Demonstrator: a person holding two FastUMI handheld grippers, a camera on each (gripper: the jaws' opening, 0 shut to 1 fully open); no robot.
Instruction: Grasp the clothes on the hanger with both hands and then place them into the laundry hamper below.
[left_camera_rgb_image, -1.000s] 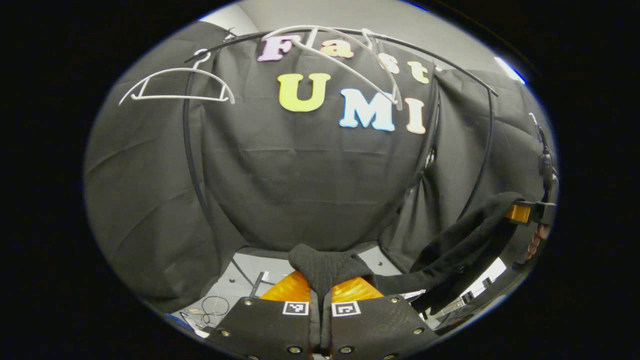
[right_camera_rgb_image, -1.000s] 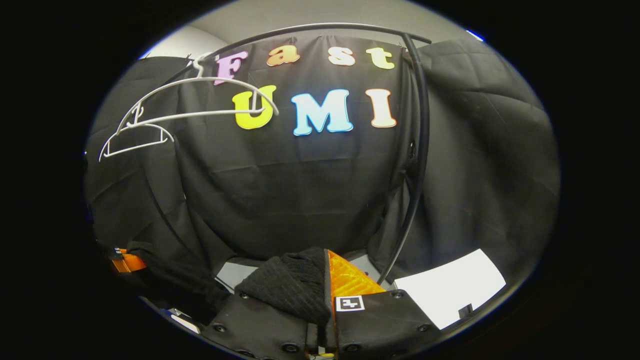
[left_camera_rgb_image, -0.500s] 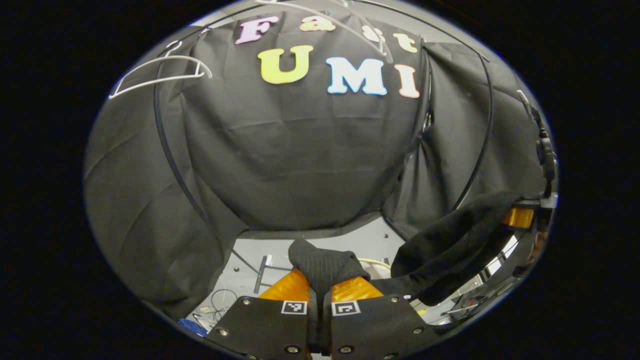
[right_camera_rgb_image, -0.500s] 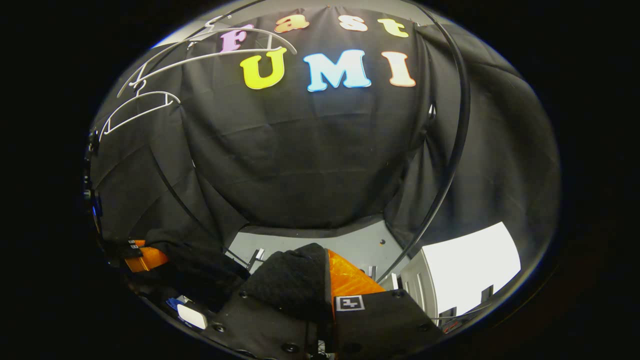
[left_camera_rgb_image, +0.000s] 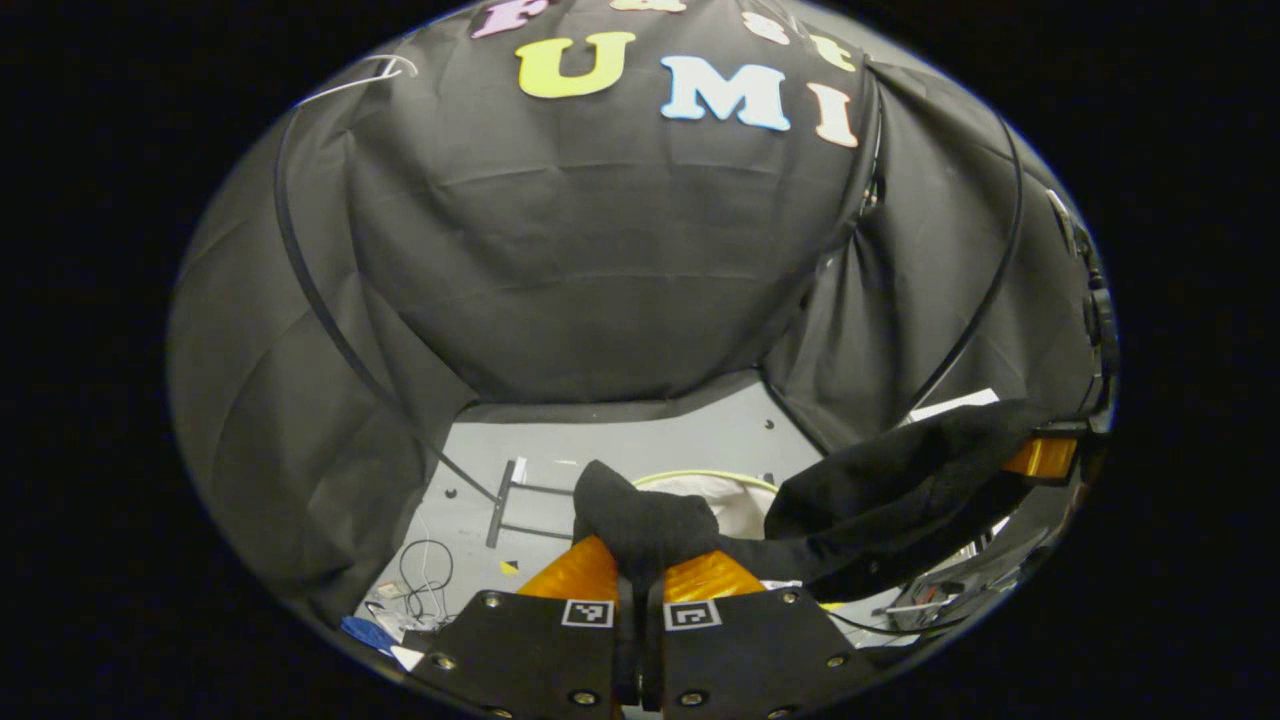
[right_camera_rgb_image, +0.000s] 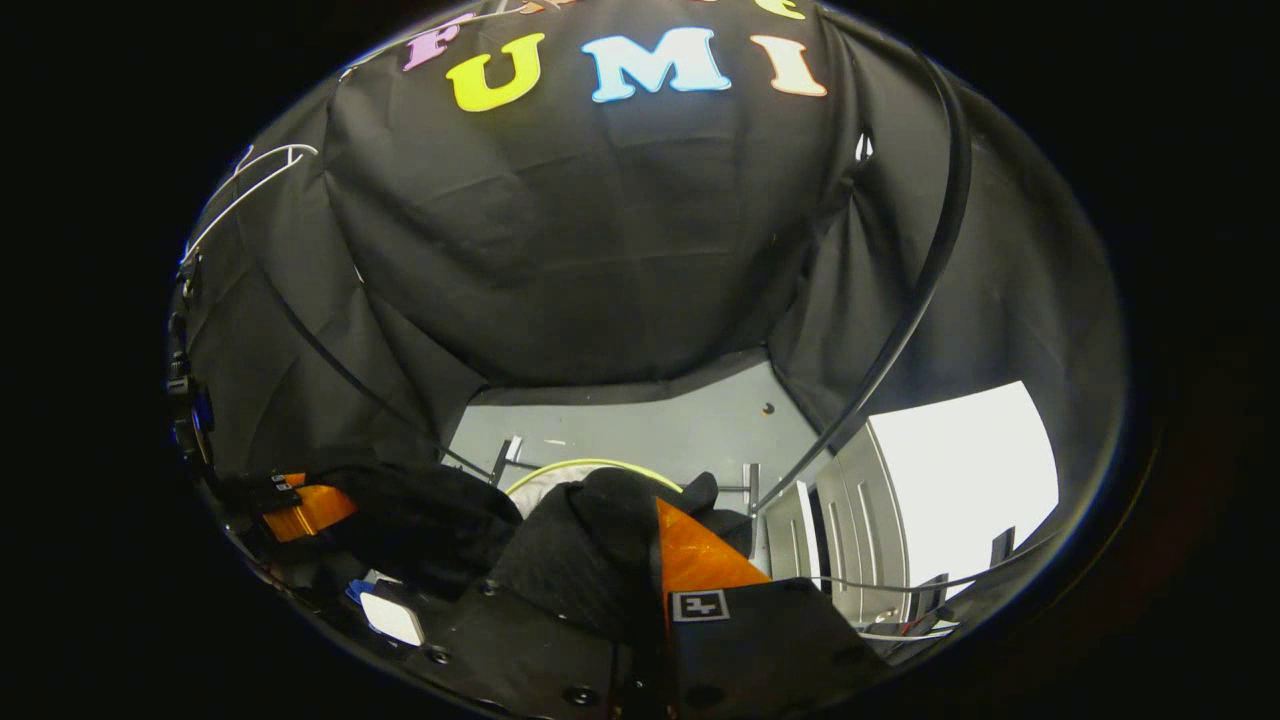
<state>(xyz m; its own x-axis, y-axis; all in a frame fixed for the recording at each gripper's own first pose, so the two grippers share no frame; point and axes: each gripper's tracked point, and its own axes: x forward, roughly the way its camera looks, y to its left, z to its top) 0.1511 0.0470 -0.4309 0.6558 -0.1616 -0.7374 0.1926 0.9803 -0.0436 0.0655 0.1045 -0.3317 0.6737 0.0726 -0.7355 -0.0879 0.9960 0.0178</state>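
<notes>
Between the pressed fingers of the left gripper (left_camera_rgb_image: 640, 575) and the right gripper (right_camera_rgb_image: 640, 590), each pinching a bunched end, the black knit garment (left_camera_rgb_image: 900, 480) sags in a loose band above the laundry hamper (left_camera_rgb_image: 720, 492). It looks soft, light and limp, so I think a thick fold is the safest place to hold.

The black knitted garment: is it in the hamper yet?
Not yet. The black knitted garment hangs between both claws, above the yellow-rimmed hamper.

dim booth | bright white glare lower right | fisheye bending edges | sharp
</notes>
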